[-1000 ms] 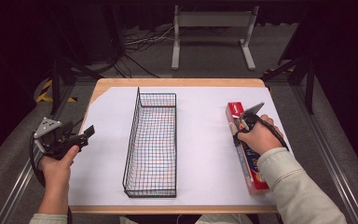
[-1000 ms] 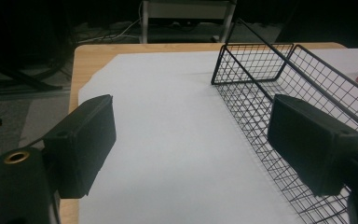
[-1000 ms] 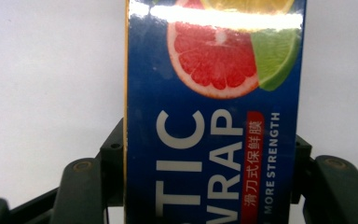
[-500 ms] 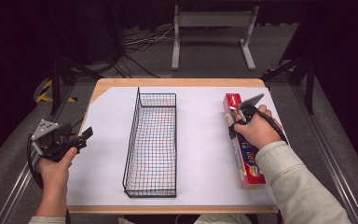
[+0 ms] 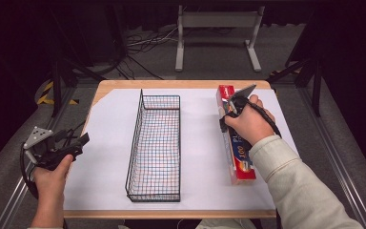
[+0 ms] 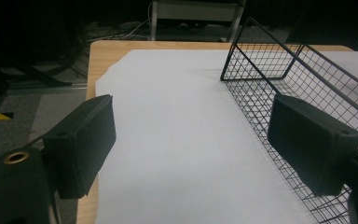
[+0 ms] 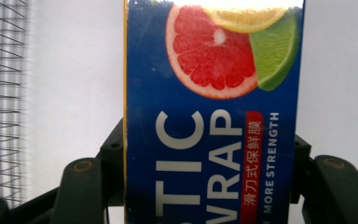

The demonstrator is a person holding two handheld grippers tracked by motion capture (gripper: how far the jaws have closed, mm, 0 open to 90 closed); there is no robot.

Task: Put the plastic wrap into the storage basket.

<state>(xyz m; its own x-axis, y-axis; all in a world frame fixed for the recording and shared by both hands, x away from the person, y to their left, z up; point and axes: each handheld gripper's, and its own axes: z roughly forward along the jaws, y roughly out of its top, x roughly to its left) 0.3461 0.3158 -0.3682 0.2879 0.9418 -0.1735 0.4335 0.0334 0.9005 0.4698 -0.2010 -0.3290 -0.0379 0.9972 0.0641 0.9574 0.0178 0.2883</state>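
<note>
High view: wooden surface (image 5: 109, 87) under a white sheet (image 5: 105, 129), long black wire basket (image 5: 155, 148) running lengthwise down the middle, nothing inside. Off to the right, a plastic wrap box (image 5: 240, 164) lying lengthwise on the sheet, well apart from the basket, red end toward the far edge. Right claw (image 5: 232, 107) down over the far half of that box, right hand (image 5: 248, 123) on top of it. Over at the near left edge of the surface, left claw (image 5: 81, 142) held in the left hand (image 5: 52, 171), pointing toward the basket, grey three-cornered plate on top.

Left gripper view: left claw (image 6: 191, 140) spread wide, two black pads (image 6: 81, 142) far apart, only white sheet (image 6: 177, 140) between them. Basket (image 6: 279, 84) just behind the right-hand pad, wood of the surface (image 6: 102, 51) showing along the sheet's edge.

Right gripper view: right claw (image 7: 207, 163) clamped on the box (image 7: 214, 121), one jaw tight against each long side. Blue label up close, grapefruit, lemon and lime slices, white lettering "WRAP", "MORE STRENGTH". Basket mesh (image 7: 2, 93) at the left edge, white sheet (image 7: 74, 70) either side of the box.
</note>
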